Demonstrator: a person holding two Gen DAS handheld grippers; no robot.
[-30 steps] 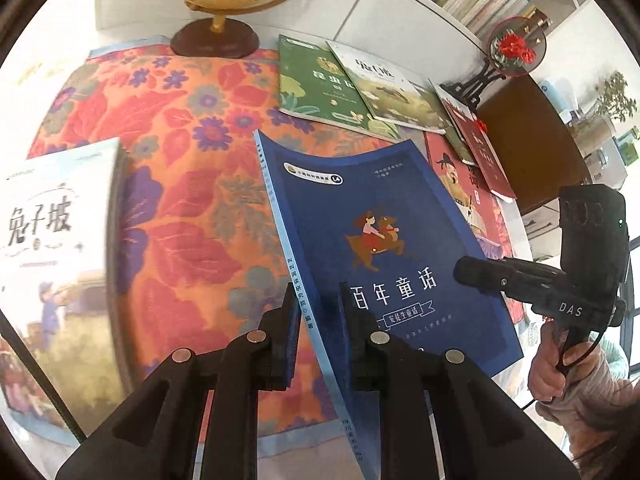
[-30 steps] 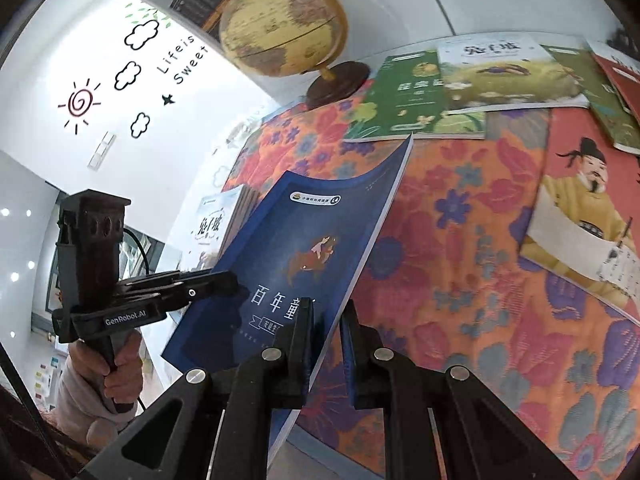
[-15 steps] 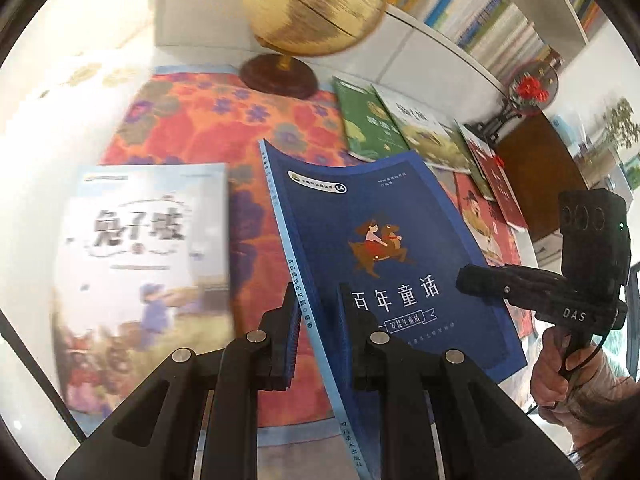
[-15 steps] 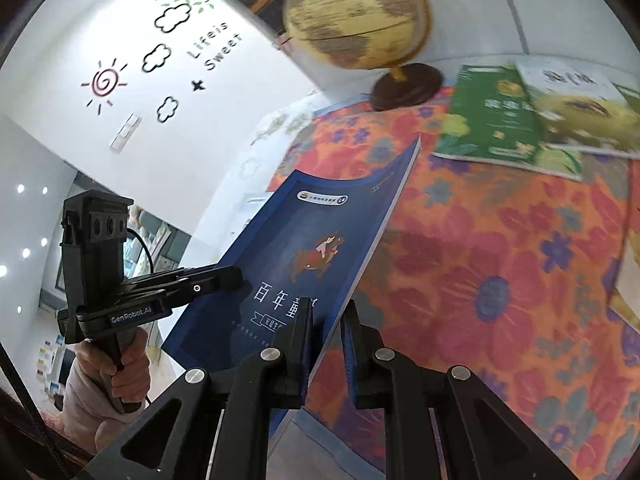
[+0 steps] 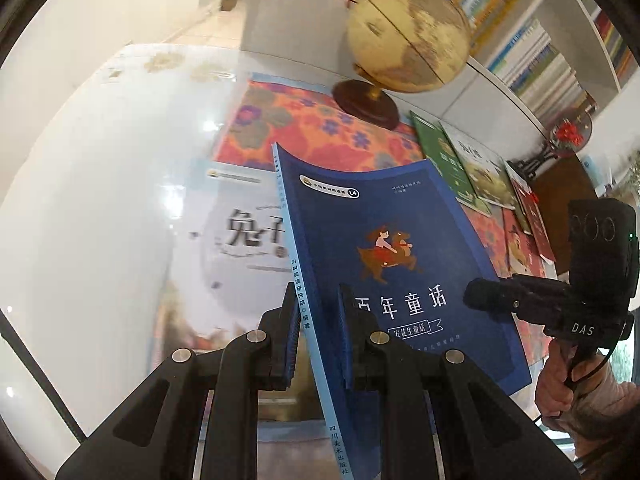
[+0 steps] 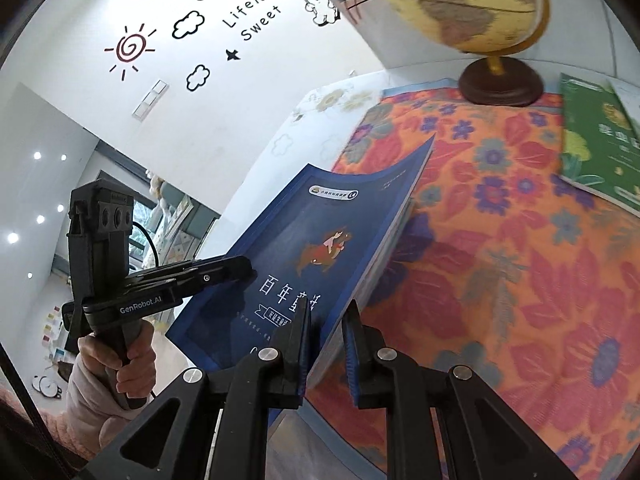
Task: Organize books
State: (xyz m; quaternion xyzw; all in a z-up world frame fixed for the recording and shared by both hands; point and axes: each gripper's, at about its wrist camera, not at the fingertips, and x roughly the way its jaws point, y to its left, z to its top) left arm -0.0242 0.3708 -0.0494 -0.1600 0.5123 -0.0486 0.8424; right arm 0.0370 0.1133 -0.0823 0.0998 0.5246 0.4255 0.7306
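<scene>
Both grippers hold one dark blue book (image 5: 392, 248) up off the table. My left gripper (image 5: 318, 332) is shut on its spine edge; the same book shows in the right wrist view (image 6: 316, 248), where my right gripper (image 6: 326, 340) is shut on its page edge. Below the blue book lies a pale book with a rabbit-hill title (image 5: 236, 248), partly hidden and washed out by glare. More books, a green one (image 5: 444, 160) and others, lie fanned out at the back right.
A globe (image 5: 408, 36) on a dark round base stands at the back of the orange flowered cloth (image 6: 520, 264). A bookshelf (image 5: 532, 52) runs behind. A dark wooden side table (image 5: 560, 184) with a red flower ornament (image 5: 570, 132) is at the right.
Both grippers carried the blue book to the left and higher. It now hangs over the pale book, which has come under its left edge. The globe has come further into view.
</scene>
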